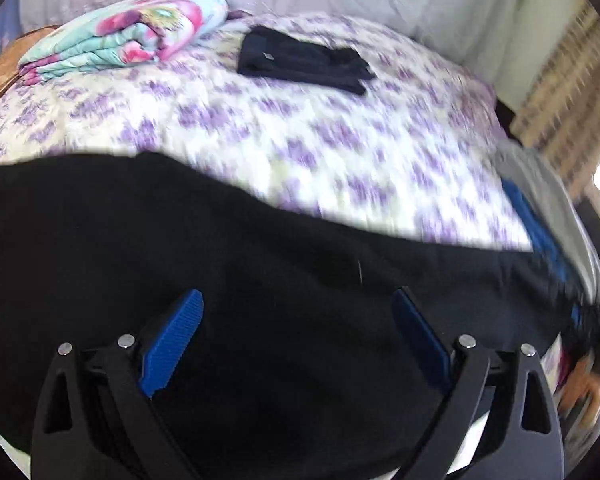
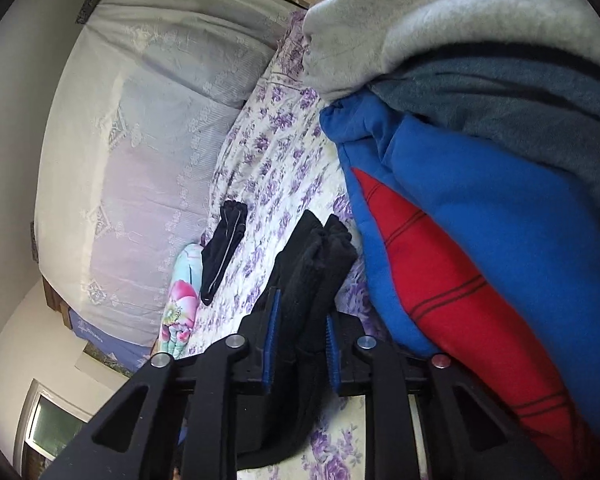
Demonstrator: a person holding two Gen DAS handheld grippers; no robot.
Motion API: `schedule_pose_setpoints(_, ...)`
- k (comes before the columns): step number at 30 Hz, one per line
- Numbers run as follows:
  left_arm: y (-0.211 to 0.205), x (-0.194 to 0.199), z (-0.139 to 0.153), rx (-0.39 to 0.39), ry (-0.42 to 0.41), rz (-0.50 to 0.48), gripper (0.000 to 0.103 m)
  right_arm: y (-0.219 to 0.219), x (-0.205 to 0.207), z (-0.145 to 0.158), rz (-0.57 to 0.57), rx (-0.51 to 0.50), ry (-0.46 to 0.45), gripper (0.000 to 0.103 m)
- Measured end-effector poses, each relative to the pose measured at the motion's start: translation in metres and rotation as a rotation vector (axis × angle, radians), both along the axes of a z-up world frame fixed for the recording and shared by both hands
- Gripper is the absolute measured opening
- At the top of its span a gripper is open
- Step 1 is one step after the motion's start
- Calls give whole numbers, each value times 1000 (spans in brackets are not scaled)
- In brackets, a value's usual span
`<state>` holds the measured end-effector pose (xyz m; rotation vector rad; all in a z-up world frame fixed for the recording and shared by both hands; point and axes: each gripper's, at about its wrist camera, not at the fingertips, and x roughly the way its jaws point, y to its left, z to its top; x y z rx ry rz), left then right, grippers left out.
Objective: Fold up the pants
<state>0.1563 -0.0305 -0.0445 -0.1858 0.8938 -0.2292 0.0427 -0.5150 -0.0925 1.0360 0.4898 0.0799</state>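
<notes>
Right wrist: pants point(image 2: 312, 276) between tool point(image 2: 300, 344) pads.

Open bedspread point(image 1: 300, 152) ahead; clothes pile point(image 2: 480, 200) crowding right.

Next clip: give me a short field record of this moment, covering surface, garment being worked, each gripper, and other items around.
surface: bed with purple-flowered cover
garment: black pants, spread across the near edge of the bed
left gripper: jaws wide open over the pants, gripping nothing
right gripper: jaws closed on a bunched part of the pants
already folded: dark garment farther up the bed
other items: floral blanket; pile of grey, blue and red clothes beside the right gripper
</notes>
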Motion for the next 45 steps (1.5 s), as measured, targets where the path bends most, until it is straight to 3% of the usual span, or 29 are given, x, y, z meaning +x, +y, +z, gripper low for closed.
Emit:
schedule_pose_setpoints(2, -8, 17, -2, 139, 2, 43, 93, 0, -2, 2, 2, -22, 7, 18)
schedule_pose_setpoints(4, -19, 36, -30, 266, 66, 28, 96, 1, -1, 1, 2, -23, 13, 18)
schedule_pose_setpoints(5, -18, 39, -38, 263, 74, 32, 98, 1, -1, 0, 0, -18, 13, 18)
schedule_pose_setpoints(8, -7, 25, -22, 184, 26, 66, 96, 5, -2, 8, -4, -44, -9, 18)
schedule_pose_setpoints(11, 23, -2, -8, -6, -6, 80, 96, 20, -4, 33, 11, -136, -51, 17)
schedule_pose_setpoints(14, 46, -27, -15, -36, 17, 88, 96, 45, -6, 60, 38, -246, -99, 17)
schedule_pose_setpoints(17, 61, -58, -15, -59, -22, 77, 96, 89, 2, 90, 114, -368, -152, 16)
schedule_pose_setpoints(24, 137, -113, 8, -127, -127, 207, 96, 233, 45, 133, 419, -560, -262, 14)
schedule_pose_setpoints(28, 196, -135, 16, -122, -150, 387, 97, 329, 63, 114, 626, -656, -264, 14)
schedule_pose_setpoints(33, 245, -152, 2, -185, -112, 513, 97, 417, 63, 49, 847, -814, -137, 13)
schedule_pose_setpoints(35, 255, -156, -8, -200, -90, 538, 97, 428, 56, 36, 872, -857, -114, 13)
schedule_pose_setpoints(40, 261, -154, -14, -194, -91, 537, 98, 428, 51, 43, 875, -882, -119, 13)
schedule_pose_setpoints(45, 259, -150, -19, -161, -87, 539, 98, 430, 69, 62, 840, -833, -161, 11)
